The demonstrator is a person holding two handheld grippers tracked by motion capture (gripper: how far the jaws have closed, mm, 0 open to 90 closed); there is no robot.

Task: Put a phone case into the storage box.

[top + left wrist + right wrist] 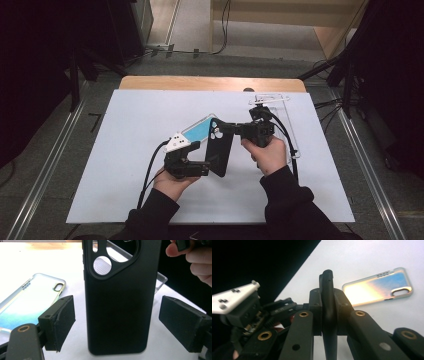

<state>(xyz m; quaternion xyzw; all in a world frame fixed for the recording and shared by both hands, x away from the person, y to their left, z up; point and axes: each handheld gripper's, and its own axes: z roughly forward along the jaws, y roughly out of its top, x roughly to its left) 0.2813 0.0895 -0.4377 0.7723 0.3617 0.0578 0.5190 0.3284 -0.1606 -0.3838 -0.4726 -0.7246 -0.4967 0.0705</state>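
Observation:
A black phone case (220, 150) with a camera cutout is held up over the white mat (125, 150). My right gripper (227, 128) is shut on its top edge; in the right gripper view both pads (315, 305) press the case's thin edge (327, 280). My left gripper (208, 161) stands open around the case's lower end. In the left gripper view the black case (120, 305) rises between the two spread pads (60, 322) without touching either. An iridescent blue case (199, 131) lies flat on the mat behind.
A clear case (270, 99) lies at the mat's far right, near the wooden table edge (210, 83). The iridescent case (30, 300) (377, 287) sits close beside the grippers. Dark stands and cables flank the table.

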